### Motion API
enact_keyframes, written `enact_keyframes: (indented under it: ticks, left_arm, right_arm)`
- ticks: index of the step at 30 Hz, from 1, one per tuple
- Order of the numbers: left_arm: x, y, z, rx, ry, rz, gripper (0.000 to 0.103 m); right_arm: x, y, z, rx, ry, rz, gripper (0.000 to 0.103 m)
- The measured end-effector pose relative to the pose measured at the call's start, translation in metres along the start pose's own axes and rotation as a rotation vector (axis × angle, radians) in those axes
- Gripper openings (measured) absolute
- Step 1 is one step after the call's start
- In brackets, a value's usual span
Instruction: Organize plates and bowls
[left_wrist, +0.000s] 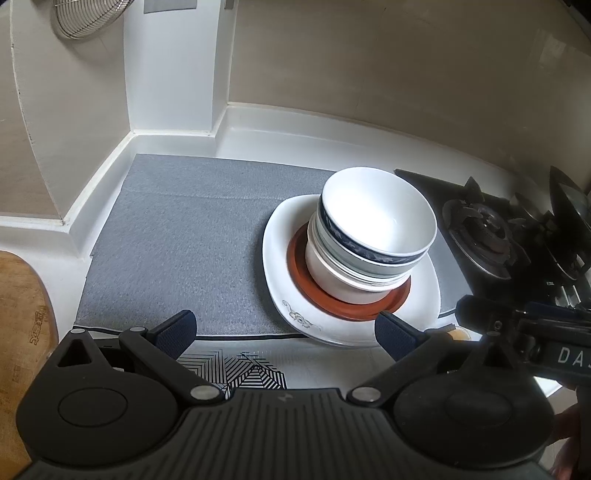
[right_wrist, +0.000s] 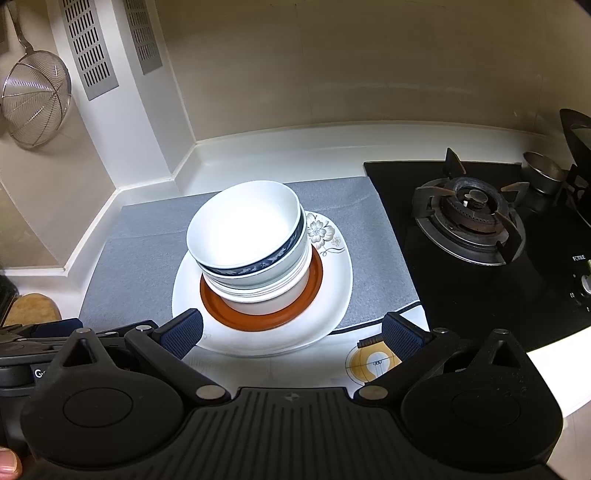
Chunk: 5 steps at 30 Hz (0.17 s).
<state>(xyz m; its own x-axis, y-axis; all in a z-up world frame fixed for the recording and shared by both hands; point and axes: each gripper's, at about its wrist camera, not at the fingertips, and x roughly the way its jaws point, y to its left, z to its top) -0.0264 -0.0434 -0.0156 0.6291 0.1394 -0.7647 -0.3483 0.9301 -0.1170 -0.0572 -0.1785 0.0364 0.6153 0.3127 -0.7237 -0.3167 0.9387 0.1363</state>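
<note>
The left gripper (left_wrist: 284, 334) and right gripper (right_wrist: 291, 336) both hang spread wide, holding nothing. "DA" reads on the right tool's body; "FOTILE" marks the black stove (right_wrist: 480, 266). Just ahead of both, nested bowls (right_wrist: 247, 236) sit on an orange plate (right_wrist: 258, 317) atop a white plate (right_wrist: 332, 295), on the tabletop's grey mat (left_wrist: 184, 240).

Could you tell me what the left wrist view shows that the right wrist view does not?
Only the left wrist view shows the scroll motif on the white plate's near rim. Only the right wrist view shows the flower motif on its far rim and the vent grilles. Both show the bowl stack on the brown plate, the grey mat and the burner.
</note>
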Motion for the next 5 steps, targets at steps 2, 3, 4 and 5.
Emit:
enact_keyframes:
  ticks: [2,3,4,5]
  left_arm:
    - [0.0013,0.0008,-0.0001,-0.002,-0.001,-0.005,0.103]
    - [0.0022,0.0016,-0.0004,-0.002,-0.001,-0.008,0.103]
    - [0.0033,0.0028,-0.0009,-0.002,-0.002,-0.013,0.103]
    - [0.0044,0.0037,-0.0013,-0.002,-0.001,-0.017,0.103]
  right_arm:
    - [0.0011,0.0003,0.0003,-0.001,0.0,-0.001,0.103]
    - [0.0018,0.0004,0.0007,-0.001,0.001,-0.001,0.103]
    - [0.0025,0.0004,0.0008,-0.003,0.001,0.0,0.103]
    - [0.0033,0.0008,0.0009,-0.006,0.003,-0.001,0.103]
